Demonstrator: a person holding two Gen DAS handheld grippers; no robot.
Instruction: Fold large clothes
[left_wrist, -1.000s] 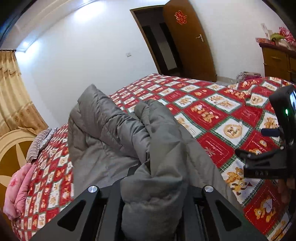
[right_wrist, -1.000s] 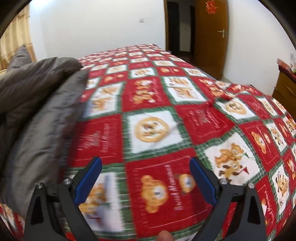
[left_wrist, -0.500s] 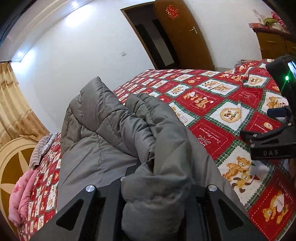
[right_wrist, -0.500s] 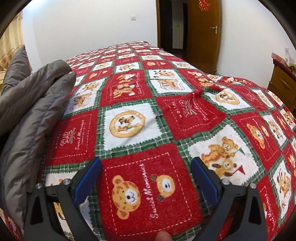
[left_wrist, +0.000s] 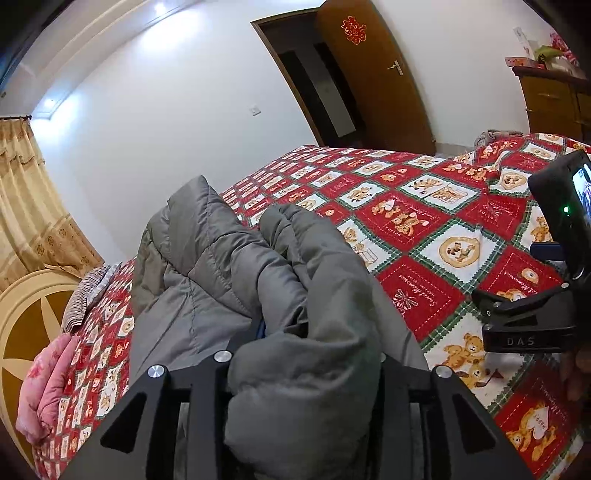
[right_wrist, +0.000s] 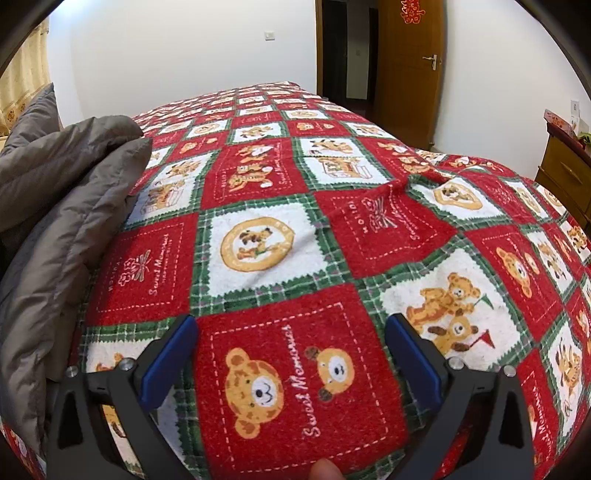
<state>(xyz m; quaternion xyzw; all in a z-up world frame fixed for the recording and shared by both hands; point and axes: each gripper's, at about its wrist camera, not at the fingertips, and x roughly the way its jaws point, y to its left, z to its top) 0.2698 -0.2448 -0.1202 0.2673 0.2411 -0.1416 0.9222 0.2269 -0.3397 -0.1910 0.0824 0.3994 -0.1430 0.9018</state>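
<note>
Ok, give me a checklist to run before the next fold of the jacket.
1. Left gripper shut on the jacket: ok, a thick grey bunch sits between its fingers.
2. Right gripper open and free: ok, blue pads apart, only the blanket between them.
3. Room to lay the fold: ok, the blanket right of the jacket is bare.
4. Jacket lying flat: not ok, it is heaped and creased.
5. Sleeves tucked in: cannot tell, folds hide them.
6. Grippers apart: ok, the right one hangs well right of the jacket.
</note>
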